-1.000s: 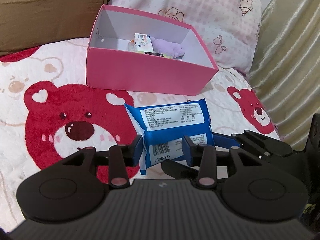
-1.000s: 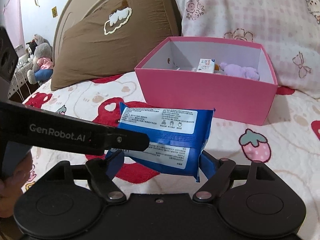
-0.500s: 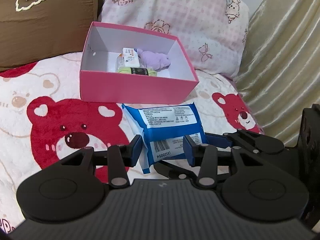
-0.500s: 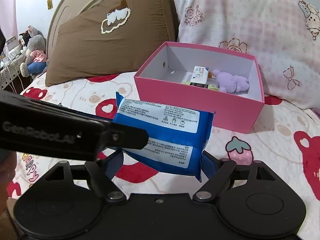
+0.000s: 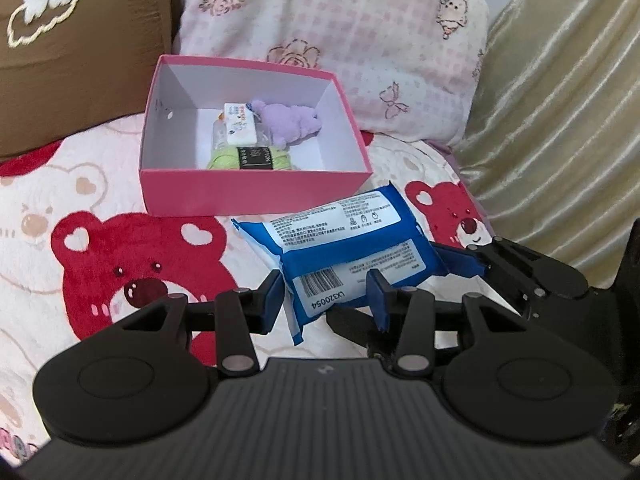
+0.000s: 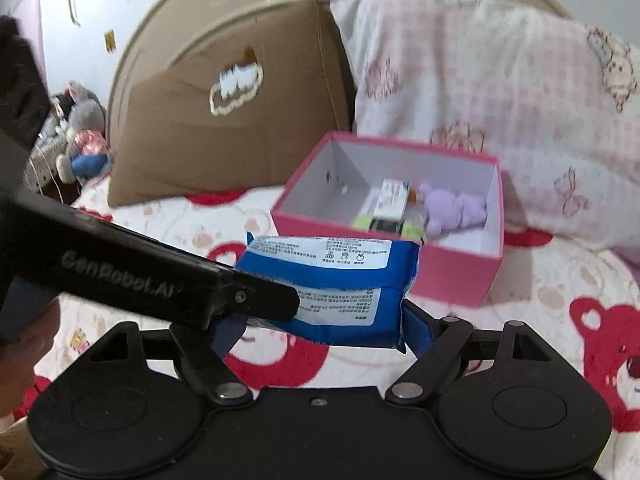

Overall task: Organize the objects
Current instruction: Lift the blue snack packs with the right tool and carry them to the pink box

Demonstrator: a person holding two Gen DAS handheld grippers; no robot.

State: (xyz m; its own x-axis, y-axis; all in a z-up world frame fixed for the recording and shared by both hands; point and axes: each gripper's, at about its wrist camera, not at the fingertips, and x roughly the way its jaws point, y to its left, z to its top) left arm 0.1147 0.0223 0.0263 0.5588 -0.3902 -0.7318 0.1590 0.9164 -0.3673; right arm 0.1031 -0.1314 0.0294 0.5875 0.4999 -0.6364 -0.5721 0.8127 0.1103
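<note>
The blue wipes pack (image 6: 332, 288) hangs in mid-frame, carried between both tongs, probably so the floppy pack stays level on its way to the pink box (image 5: 248, 196) at upper centre. The right tongs (image 6: 320, 330) clamp its ends, opened about the pack's length. The left tongs (image 5: 326, 294) pinch its barcode end, closed narrower.

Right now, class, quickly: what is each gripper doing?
Left gripper: shut on the blue wipes pack, at its barcode end.
Right gripper: shut on the same blue wipes pack, across its width.
</note>
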